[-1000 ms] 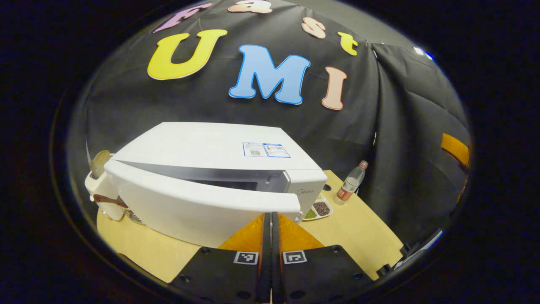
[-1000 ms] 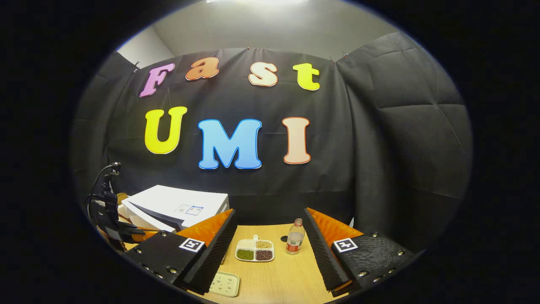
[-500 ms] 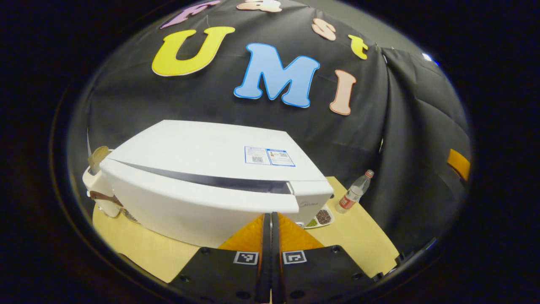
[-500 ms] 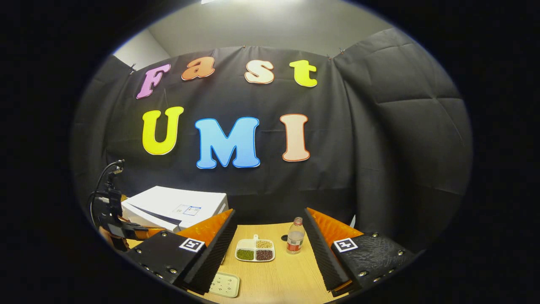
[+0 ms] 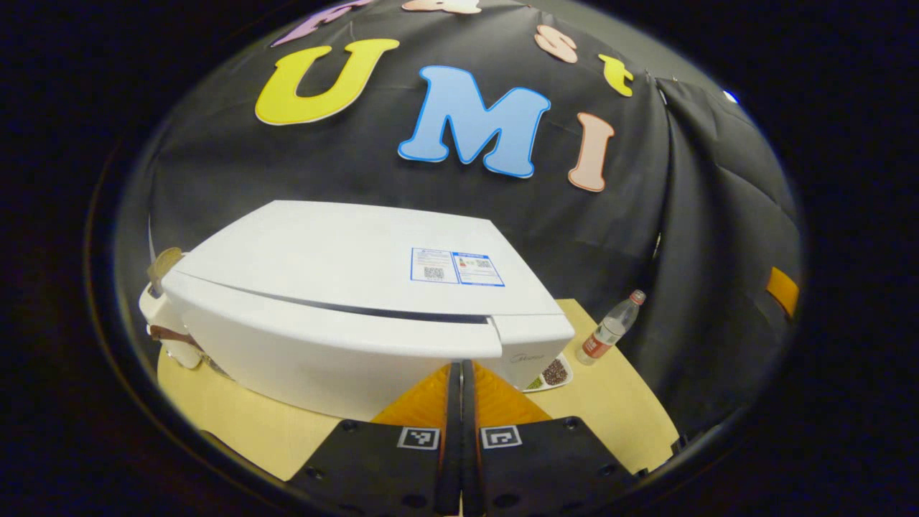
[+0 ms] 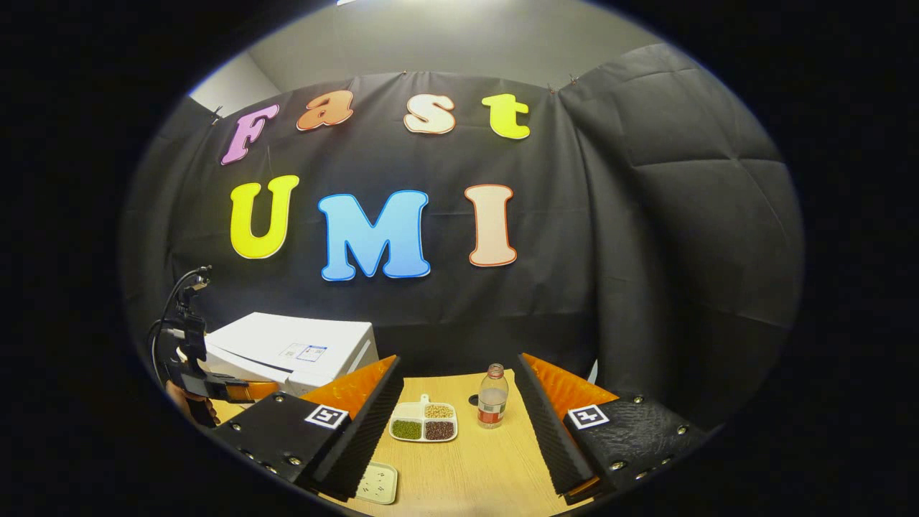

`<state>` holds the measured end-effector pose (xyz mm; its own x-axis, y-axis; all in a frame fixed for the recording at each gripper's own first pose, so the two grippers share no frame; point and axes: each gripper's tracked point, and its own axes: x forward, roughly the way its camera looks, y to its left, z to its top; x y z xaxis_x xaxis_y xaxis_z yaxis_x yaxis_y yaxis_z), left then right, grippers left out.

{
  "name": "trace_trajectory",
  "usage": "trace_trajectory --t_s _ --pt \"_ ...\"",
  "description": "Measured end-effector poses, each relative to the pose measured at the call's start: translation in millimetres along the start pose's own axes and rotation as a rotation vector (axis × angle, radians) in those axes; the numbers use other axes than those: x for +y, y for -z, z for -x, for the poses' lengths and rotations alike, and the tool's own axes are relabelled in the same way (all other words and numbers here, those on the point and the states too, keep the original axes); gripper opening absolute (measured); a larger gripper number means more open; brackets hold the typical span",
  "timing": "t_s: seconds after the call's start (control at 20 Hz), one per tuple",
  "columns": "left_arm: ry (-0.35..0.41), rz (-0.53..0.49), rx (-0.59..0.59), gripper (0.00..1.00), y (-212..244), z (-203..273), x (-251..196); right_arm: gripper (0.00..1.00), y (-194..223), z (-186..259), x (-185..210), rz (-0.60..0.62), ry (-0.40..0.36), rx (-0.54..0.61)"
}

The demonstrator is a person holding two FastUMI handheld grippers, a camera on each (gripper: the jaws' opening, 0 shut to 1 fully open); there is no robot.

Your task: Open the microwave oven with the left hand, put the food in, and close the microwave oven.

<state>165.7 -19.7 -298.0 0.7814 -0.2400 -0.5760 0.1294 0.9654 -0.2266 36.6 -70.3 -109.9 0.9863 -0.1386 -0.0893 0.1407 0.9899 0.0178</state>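
Left gripper (image 5: 460, 373), fingers together, tips against microwave door (image 5: 337, 345).

White microwave (image 5: 337, 287), tan table (image 6: 474, 467), orange-and-black right claw (image 6: 456, 402)

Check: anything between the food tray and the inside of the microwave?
Yes. The microwave door is almost shut, covering the cavity. The food tray sits on the table beside it; the left gripper is at the door.

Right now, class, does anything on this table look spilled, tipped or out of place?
Nothing stands out. The microwave sits with its door shut, the bottle stands upright, and the divided dish keeps its beans in their compartments. Nothing looks spilled on the table.
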Motion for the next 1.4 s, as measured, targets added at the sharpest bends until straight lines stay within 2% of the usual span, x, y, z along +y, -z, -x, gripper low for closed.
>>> trace_trajectory --t_s 0.55,0.8,0.9,1.0,1.1,1.25,1.4 --pt "-0.012 -0.009 -0.018 0.07 -0.2 0.1 0.8 0.95 2.8 -13.1 19.8 0.018 -0.069 0.002" --pt "-0.027 0.0 -0.056 0.07 -7.1 -7.9 1.9 0.95 4.5 -15.0 22.3 0.019 -0.081 0.004" --pt "-0.009 0.018 -0.028 0.07 -0.4 -8.3 -7.8 0.95 4.6 -11.0 22.0 0.03 -0.084 0.005" --pt "-0.009 -0.025 -0.038 0.07 -5.1 -10.4 -5.7 0.95 0.9 -10.5 17.9 0.035 -0.075 -0.006" --pt "-0.014 -0.023 -0.034 0.07 -3.9 -11.4 -7.5 0.95 1.9 -9.9 17.4 0.033 -0.073 0.002" --pt "-0.02 -0.014 -0.08 0.07 -18.9 -0.9 -10.0 0.95 -5.8 -4.8 14.9 0.035 -0.074 -0.012" --pt "-0.026 -0.023 -0.154 0.08 -43.4 31.2 -11.4 0.95 -13.7 -1.5 23.7 0.046 -0.088 -0.034"
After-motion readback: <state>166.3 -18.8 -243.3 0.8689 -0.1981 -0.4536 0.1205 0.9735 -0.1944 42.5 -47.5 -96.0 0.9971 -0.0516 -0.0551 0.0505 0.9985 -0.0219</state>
